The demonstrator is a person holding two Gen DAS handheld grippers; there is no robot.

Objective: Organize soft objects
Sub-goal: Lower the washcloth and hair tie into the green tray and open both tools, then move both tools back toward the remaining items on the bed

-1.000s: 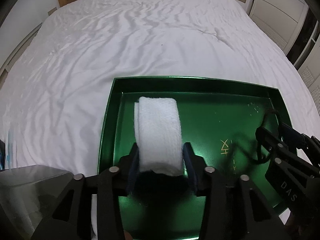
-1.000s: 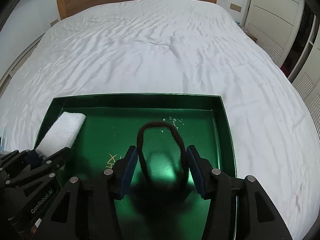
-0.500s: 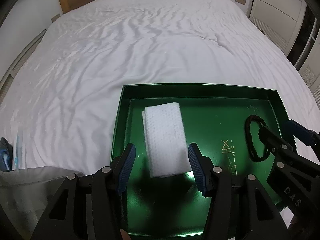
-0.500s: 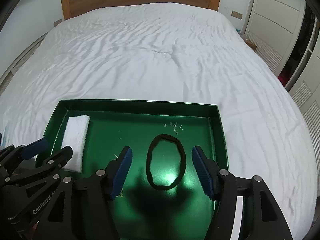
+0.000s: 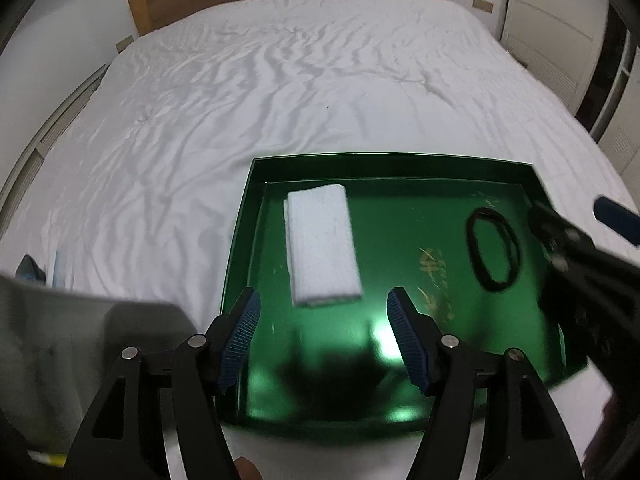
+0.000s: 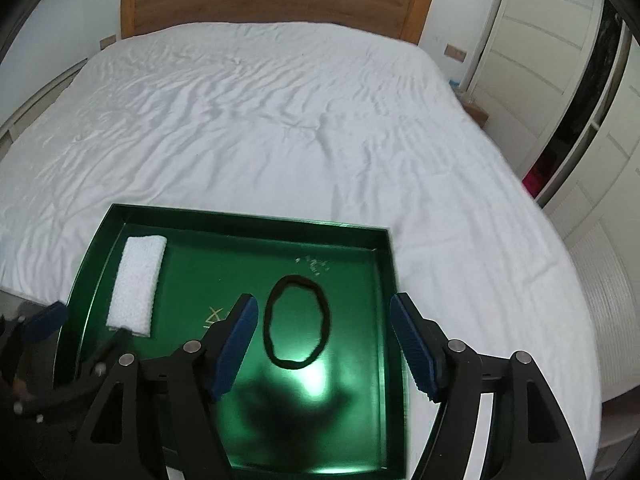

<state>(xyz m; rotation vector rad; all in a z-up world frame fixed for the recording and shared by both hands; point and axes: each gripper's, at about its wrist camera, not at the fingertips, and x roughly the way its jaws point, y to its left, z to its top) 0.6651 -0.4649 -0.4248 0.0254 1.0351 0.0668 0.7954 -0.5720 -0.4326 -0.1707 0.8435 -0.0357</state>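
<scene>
Bed [image 6: 280, 120], white sheet, carries green tray [image 6: 224, 220]. Folded white towel [image 5: 322, 244] flat in tray's left part; black hair tie [image 6: 297, 322] flat toward right, well apart. Left gripper [image 5: 324, 340] and right gripper [image 6: 324, 344]: jaws spread, empty, above tray.

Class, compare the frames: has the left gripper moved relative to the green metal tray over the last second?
Yes. The left gripper has opened and drawn back from the folded white towel, which now lies free in the green metal tray.
</scene>
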